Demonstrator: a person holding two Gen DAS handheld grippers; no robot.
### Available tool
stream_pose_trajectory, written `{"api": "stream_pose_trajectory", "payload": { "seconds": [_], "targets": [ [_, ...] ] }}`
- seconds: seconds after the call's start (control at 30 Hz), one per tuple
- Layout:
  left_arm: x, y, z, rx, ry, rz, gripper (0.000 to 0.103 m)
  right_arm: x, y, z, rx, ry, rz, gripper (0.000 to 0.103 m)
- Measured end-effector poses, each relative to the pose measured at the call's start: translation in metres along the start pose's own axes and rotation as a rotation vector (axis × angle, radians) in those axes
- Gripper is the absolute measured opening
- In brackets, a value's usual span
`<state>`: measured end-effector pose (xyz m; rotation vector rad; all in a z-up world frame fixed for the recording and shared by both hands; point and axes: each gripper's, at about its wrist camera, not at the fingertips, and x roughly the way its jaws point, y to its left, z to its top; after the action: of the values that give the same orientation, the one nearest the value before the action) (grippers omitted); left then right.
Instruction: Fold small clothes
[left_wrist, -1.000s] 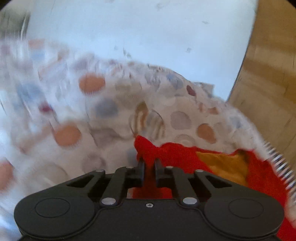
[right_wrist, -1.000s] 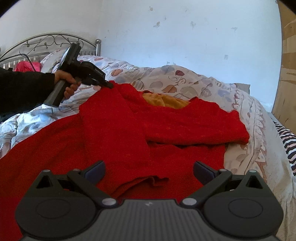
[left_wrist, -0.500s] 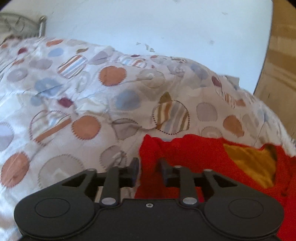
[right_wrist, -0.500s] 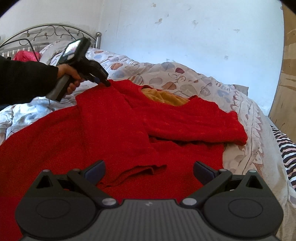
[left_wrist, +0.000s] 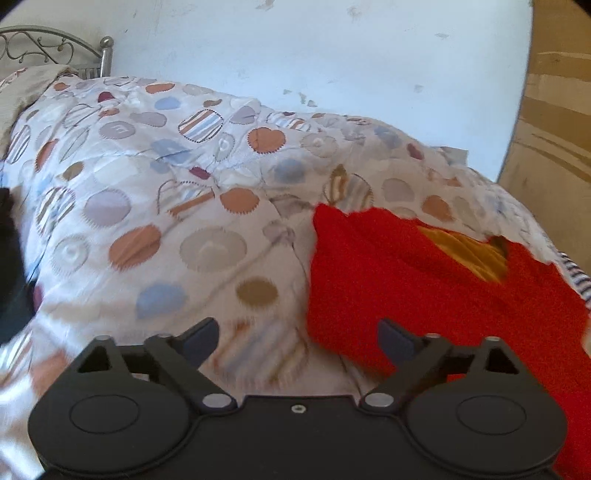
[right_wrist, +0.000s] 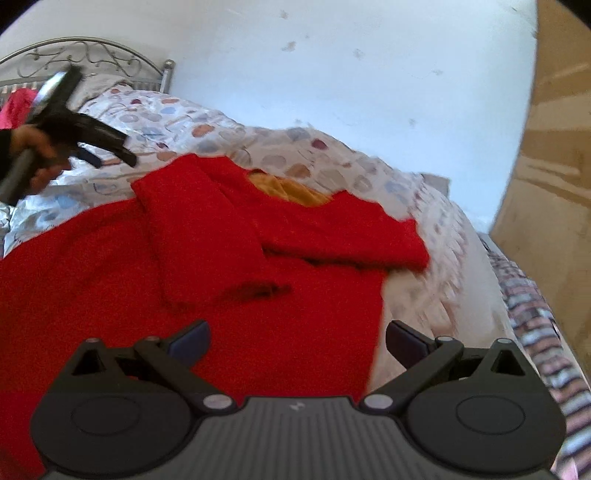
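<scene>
Left gripper (left_wrist: 297, 338) off red sweater (right_wrist: 207, 258) corner since earlier, jaws opening, empty; right gripper (right_wrist: 297, 341) jaws apart; no readable writing.

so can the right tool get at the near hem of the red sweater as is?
Probably yes. The right tool is open and empty just above the red sweater, nothing lying between. The left tool, jaws opening, is off to the far left.

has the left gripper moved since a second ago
Yes. In the right wrist view the left gripper has pulled back to the left off the red sweater, toward the metal headboard, its jaws opening with nothing between them.
</scene>
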<state>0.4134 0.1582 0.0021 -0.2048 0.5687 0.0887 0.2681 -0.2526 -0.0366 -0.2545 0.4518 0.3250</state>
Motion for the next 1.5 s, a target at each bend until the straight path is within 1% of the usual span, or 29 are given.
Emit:
{"api": "stream_pose_trajectory", "payload": {
  "seconds": [0.07,0.13,0.2,0.37,0.43,0.53,0.63,0.73,0.83,0.9,1.0,1.07,1.13,1.2,1.27,1.3,1.33,1.37,1.4,1.47,1.5],
  "targets": [
    [-0.024,-0.003,-0.015,0.002,0.0,-0.027,0.099,-0.017,-0.003,-0.012,0.034,0.009,-0.007,0.103],
    [-0.049,-0.007,-0.033,0.012,-0.005,-0.065,0.102,-0.036,-0.004,-0.023,0.071,0.003,-0.007,0.103],
    [-0.073,-0.012,-0.051,0.03,-0.012,-0.092,0.102,-0.053,-0.005,-0.032,0.097,0.0,-0.012,0.103],
    [-0.126,-0.029,-0.099,0.14,-0.034,-0.154,0.102,-0.083,0.003,-0.05,0.063,0.022,-0.083,0.103],
    [-0.141,-0.034,-0.117,0.178,-0.034,-0.166,0.102,-0.092,0.005,-0.057,0.05,0.032,-0.113,0.103],
    [-0.158,-0.039,-0.14,0.226,-0.032,-0.163,0.102,-0.107,0.009,-0.067,0.029,0.036,-0.145,0.103],
    [-0.172,-0.044,-0.157,0.27,-0.029,-0.152,0.102,-0.123,0.013,-0.074,0.001,0.015,-0.131,0.103],
    [-0.18,-0.047,-0.167,0.276,-0.008,-0.159,0.102,-0.136,0.023,-0.078,-0.068,0.0,-0.079,0.103],
    [-0.184,-0.049,-0.175,0.274,0.014,-0.166,0.102,-0.142,0.039,-0.08,-0.18,-0.005,-0.05,0.103],
    [-0.186,-0.053,-0.18,0.281,0.018,-0.167,0.102,-0.141,0.054,-0.083,-0.27,-0.002,-0.054,0.103],
    [-0.19,-0.056,-0.184,0.286,0.021,-0.176,0.102,-0.134,0.079,-0.089,-0.412,-0.007,-0.082,0.101],
    [-0.192,-0.059,-0.185,0.289,0.02,-0.184,0.102,-0.129,0.091,-0.093,-0.481,-0.015,-0.086,0.096],
    [-0.195,-0.061,-0.187,0.297,0.018,-0.193,0.102,-0.123,0.102,-0.094,-0.539,-0.014,-0.087,0.083],
    [-0.199,-0.063,-0.188,0.313,0.012,-0.207,0.102,-0.119,0.109,-0.093,-0.575,-0.02,-0.074,0.078],
    [-0.203,-0.065,-0.19,0.328,0.005,-0.224,0.102,-0.118,0.112,-0.092,-0.588,-0.021,-0.042,0.062],
    [-0.206,-0.066,-0.191,0.335,0.0,-0.237,0.102,-0.119,0.112,-0.091,-0.584,-0.01,-0.009,0.046],
    [-0.208,-0.067,-0.192,0.344,-0.005,-0.251,0.102,-0.12,0.111,-0.088,-0.564,0.006,0.033,0.033],
    [-0.21,-0.068,-0.194,0.354,-0.01,-0.263,0.102,-0.12,0.111,-0.086,-0.549,0.004,0.042,0.028],
    [-0.212,-0.07,-0.196,0.367,-0.016,-0.277,0.102,-0.123,0.109,-0.084,-0.535,-0.009,0.048,0.011],
    [-0.215,-0.075,-0.201,0.402,-0.027,-0.303,0.102,-0.127,0.102,-0.071,-0.466,-0.015,0.084,0.009],
    [-0.216,-0.079,-0.203,0.421,-0.029,-0.317,0.102,-0.128,0.095,-0.062,-0.41,-0.02,0.106,0.008]
  ]
}}
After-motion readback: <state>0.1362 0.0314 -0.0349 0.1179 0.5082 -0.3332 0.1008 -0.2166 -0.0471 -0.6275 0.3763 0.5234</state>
